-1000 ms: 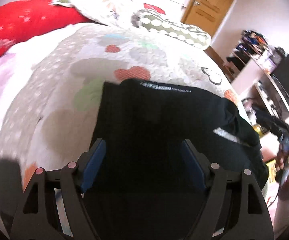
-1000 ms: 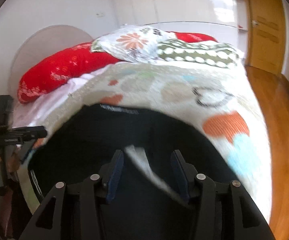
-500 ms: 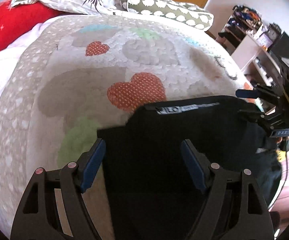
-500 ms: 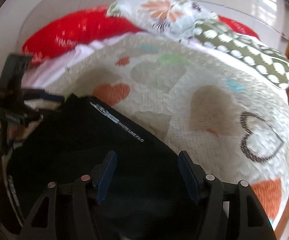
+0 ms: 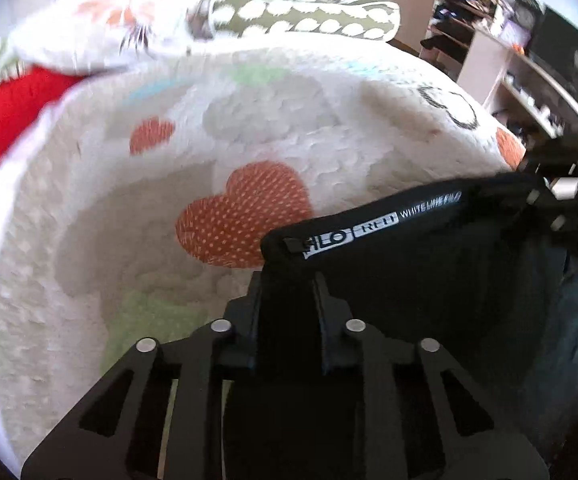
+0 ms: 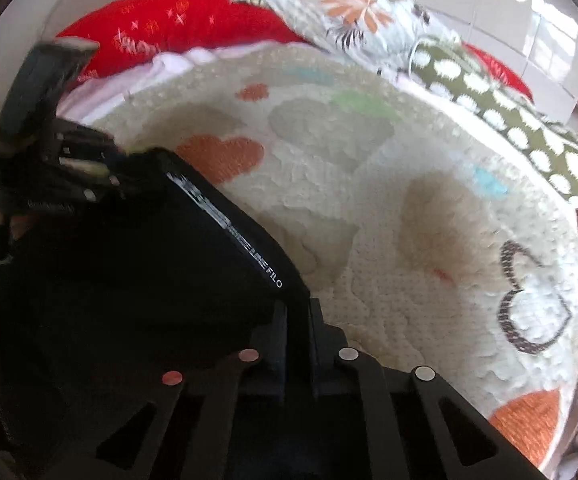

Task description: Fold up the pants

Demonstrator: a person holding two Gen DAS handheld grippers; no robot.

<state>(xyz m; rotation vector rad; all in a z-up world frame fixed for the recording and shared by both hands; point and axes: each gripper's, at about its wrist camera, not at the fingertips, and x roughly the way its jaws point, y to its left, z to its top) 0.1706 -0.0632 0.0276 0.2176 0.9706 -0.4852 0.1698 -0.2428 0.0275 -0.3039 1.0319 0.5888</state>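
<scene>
Left wrist view: the left claw is closed on one corner of the waistband of the black pants, near the printed white lettering. The other end of the band, at about 2 o'clock, is seen inside the right claw. In the right wrist view, the right claw is also closed on the waistband, and the left claw is seen at 10 o'clock. The band is stretched straight between the two claws, probably so that the cloth hangs flat and without wrinkles. The pants are held over the near edge of the heart-pattern blanket on the bed, and most of the cloth hangs below. It is judged that the pants are being carried to be laid flat on the blanket before folding. Pillows lie at 12 o'clock.
</scene>
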